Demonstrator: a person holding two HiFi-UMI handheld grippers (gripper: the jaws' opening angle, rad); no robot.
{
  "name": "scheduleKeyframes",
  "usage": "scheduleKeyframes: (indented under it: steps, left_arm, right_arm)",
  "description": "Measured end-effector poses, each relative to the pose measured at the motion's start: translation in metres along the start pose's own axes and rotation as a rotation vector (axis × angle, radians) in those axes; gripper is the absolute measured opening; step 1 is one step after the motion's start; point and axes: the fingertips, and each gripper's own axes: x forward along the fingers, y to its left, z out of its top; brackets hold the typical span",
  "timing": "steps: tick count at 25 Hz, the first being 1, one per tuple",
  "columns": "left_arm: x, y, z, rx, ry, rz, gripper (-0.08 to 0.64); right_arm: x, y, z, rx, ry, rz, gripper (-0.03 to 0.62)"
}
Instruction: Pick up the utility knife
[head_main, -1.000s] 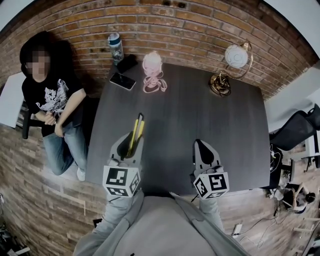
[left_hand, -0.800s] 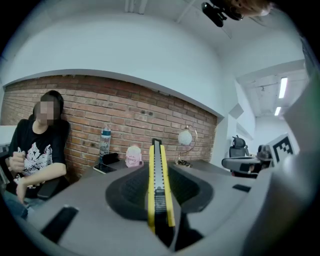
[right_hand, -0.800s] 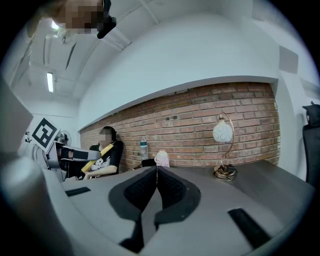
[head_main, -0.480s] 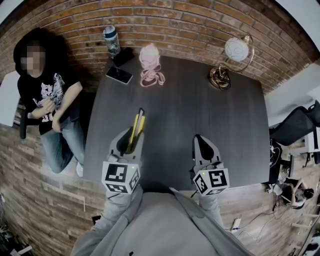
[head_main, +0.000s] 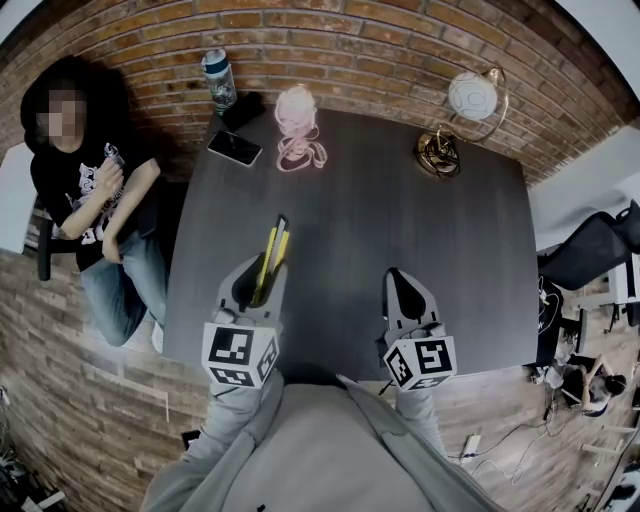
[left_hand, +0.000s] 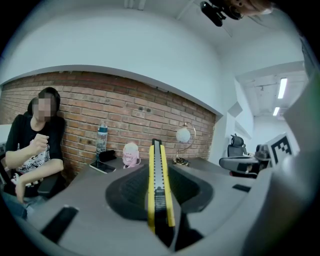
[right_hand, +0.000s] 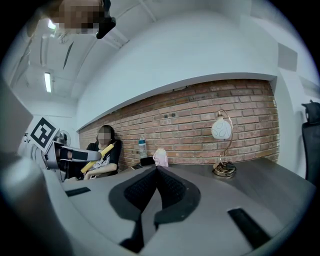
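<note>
Jaws of our left gripper clamp the yellow utility knife lengthwise over the near half of the dark table, its tip reaching past the fingertips. Our right gripper has its jaws pressed together on nothing, beside the front edge. Open tabletop lies ahead of both. A phone, bottle and lamp keep to the far edge by the brick wall. We cannot read the bottle's label.

The utility knife is long, thin, yellow and black. It is held up above the worktop, on the left, tip pointing far.
</note>
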Motion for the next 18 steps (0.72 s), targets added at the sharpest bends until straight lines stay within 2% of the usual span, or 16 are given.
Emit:
scheduleKeyframes:
  steps: [18]
  left_arm:
    - [-0.0003,-0.0054,-0.0029,0.001,0.006,-0.01,0.13]
  right_arm:
    - [-0.0041,-0.0016,-0.0012,-0.002,0.003,-0.002,0.017]
